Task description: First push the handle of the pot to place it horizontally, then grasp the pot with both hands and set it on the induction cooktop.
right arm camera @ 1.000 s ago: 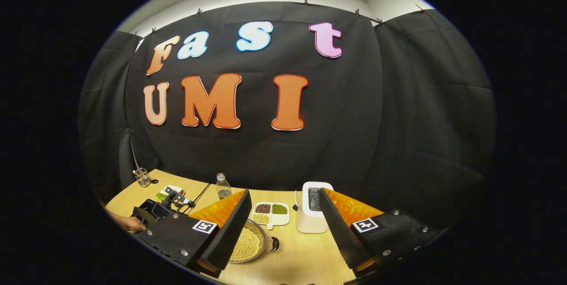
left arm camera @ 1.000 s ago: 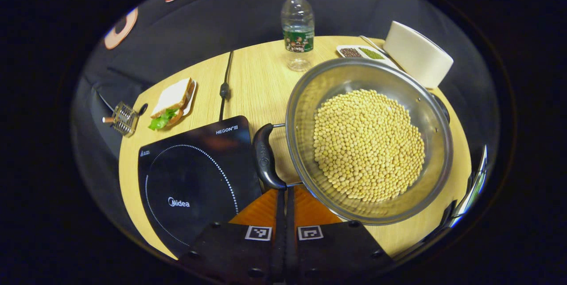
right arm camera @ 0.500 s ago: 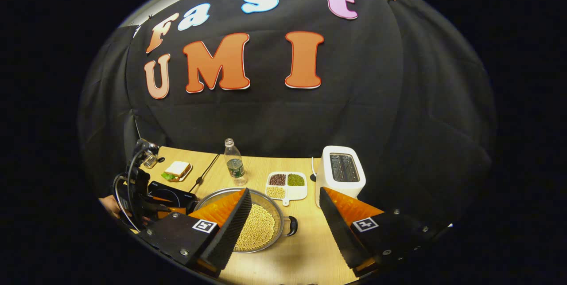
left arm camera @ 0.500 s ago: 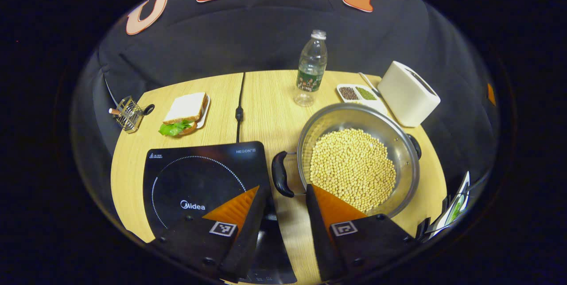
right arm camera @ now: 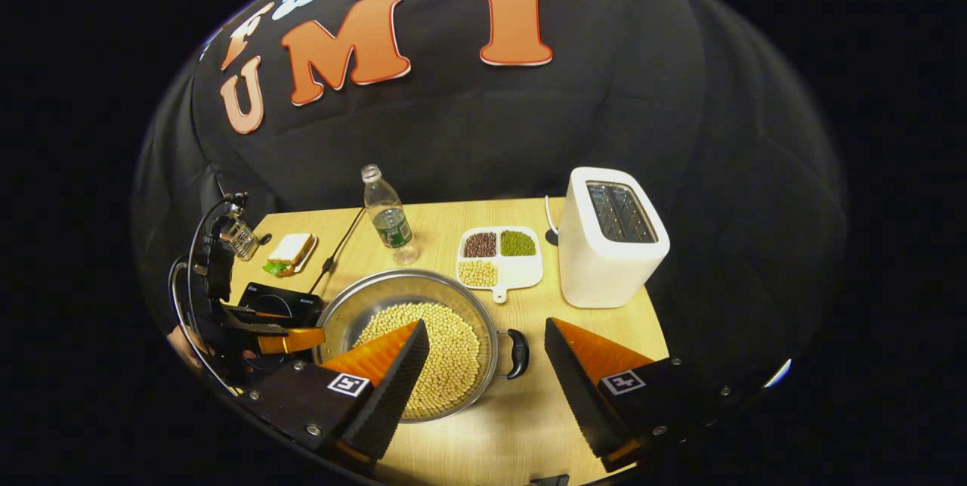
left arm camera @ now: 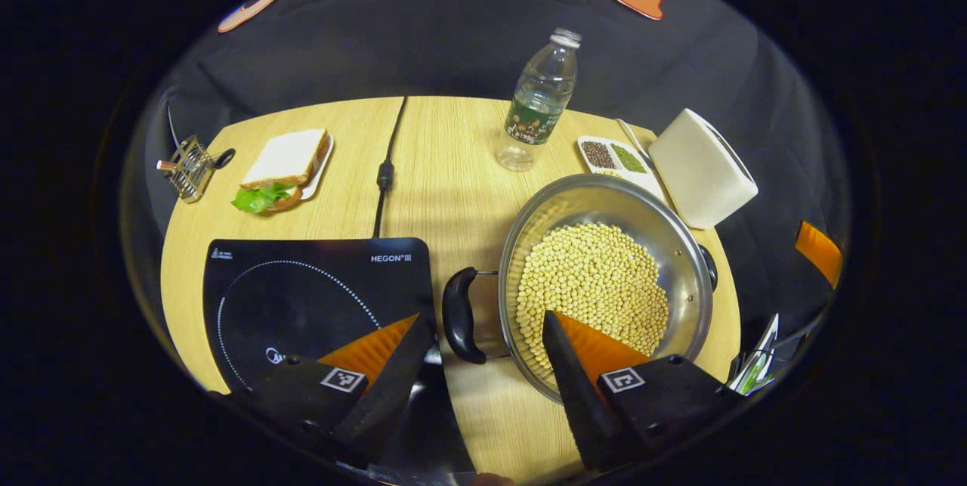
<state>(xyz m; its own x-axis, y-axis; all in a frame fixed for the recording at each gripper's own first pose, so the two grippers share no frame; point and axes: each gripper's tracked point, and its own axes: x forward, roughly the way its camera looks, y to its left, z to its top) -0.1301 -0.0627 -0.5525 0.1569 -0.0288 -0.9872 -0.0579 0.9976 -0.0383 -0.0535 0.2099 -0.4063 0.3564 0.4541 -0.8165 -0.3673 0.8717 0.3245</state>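
Note:
A steel pot (left arm camera: 684,248) (right arm camera: 338,314) full of yellow soybeans stands on the wooden table, its two black handles pointing left and right. In the left gripper view its near handle (left arm camera: 458,316) lies just ahead of my left gripper (left arm camera: 483,327), which is open with the handle in line with the gap. The black induction cooktop (left arm camera: 302,293) (right arm camera: 276,303) lies left of the pot. In the right gripper view my right gripper (right arm camera: 487,335) is open above the table, the pot's other handle (right arm camera: 517,354) lying between its fingers' lines. The left gripper (right arm camera: 291,338) shows beyond the pot, touching nothing.
A water bottle (left arm camera: 538,104) (right arm camera: 387,215), a divided dish of beans (left arm camera: 613,157) (right arm camera: 498,253) and a white toaster (left arm camera: 701,168) (right arm camera: 612,240) stand behind the pot. A sandwich plate (left arm camera: 283,168), a wire holder (left arm camera: 185,167) and the cooktop's cable (left arm camera: 385,168) lie at the back left.
My left gripper opened, drew back from the pot's handle, then came closer again. The right gripper tilted down and moved nearer to the pot, staying open. The pot stayed put.

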